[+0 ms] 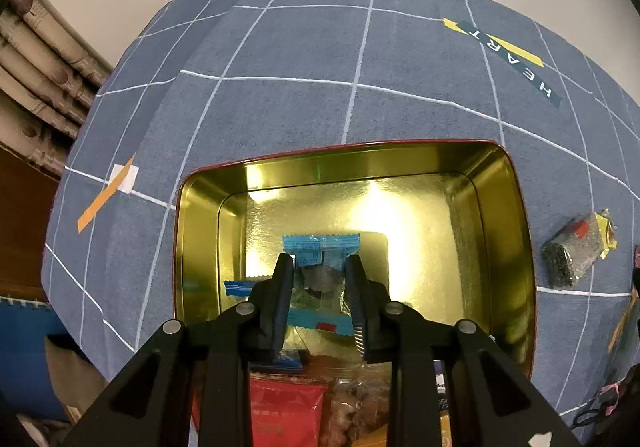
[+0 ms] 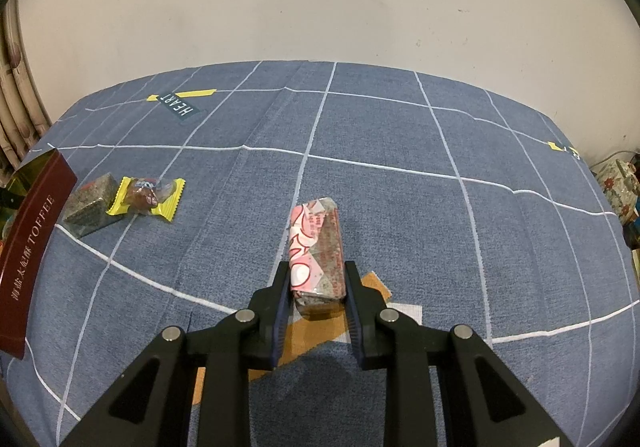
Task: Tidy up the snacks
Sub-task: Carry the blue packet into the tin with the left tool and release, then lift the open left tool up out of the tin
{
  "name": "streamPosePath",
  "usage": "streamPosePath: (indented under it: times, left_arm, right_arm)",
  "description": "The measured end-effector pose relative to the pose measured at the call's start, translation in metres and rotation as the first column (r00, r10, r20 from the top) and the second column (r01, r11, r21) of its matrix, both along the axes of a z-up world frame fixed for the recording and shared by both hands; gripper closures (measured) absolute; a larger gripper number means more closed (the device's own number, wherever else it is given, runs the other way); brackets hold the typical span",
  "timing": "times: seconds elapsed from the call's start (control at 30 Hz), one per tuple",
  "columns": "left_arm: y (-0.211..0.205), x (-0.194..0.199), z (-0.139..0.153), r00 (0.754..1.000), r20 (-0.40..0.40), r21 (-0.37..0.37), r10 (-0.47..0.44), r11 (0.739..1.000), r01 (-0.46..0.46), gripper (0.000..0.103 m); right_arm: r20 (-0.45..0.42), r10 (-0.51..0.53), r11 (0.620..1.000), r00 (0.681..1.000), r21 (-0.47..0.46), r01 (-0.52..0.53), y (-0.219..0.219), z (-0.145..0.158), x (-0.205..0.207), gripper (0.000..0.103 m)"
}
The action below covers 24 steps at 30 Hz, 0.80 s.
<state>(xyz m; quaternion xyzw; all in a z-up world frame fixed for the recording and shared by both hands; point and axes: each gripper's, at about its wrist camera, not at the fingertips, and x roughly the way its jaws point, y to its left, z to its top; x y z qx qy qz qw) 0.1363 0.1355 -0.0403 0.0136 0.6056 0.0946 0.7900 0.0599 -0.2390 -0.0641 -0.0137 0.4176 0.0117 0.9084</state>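
Observation:
In the left wrist view my left gripper (image 1: 319, 267) is shut on a blue-wrapped snack (image 1: 320, 247) and holds it over the open gold tin (image 1: 516, 231). Several packets, one red (image 1: 284, 407), lie at the tin's near end. In the right wrist view my right gripper (image 2: 316, 275) is closed around the near end of a pink and white wrapped bar (image 2: 316, 251) that lies on the blue cloth. Further left lie a yellow-wrapped candy (image 2: 148, 197) and a dark sesame bar (image 2: 90, 205), which also shows in the left wrist view (image 1: 576, 251).
The table has a blue grid cloth (image 2: 400, 207). The tin's dark red "TOFFEE" side (image 2: 32, 247) stands at the left edge of the right wrist view. A white wall runs behind the table. Curtains (image 1: 32, 67) hang at the left.

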Motion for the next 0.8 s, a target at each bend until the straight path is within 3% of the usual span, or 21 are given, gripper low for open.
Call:
streamPosePath:
  times: [0.3, 0.5, 0.8]
  left_arm:
    - [-0.002, -0.001, 0.004, 1.0, 0.014, 0.024, -0.005, 1.0, 0.005, 0.077]
    - [-0.005, -0.007, 0.017, 0.999, 0.046, 0.023, -0.021, 1.0, 0.02, 0.063]
    - [-0.015, -0.028, 0.039, 0.991, 0.114, 0.007, -0.065, 0.998, 0.065, 0.057]
  right_arm:
    - [0.0, 0.002, 1.0, 1.0, -0.004, -0.002, 0.001, 0.0, 0.001, 0.078]
    - [0.0, 0.002, 1.0, 1.0, -0.004, -0.002, 0.0, 0.0, 0.001, 0.078]
    - [0.0, 0.003, 1.0, 1.0, -0.008, -0.003, 0.0, 0.0, 0.001, 0.078]
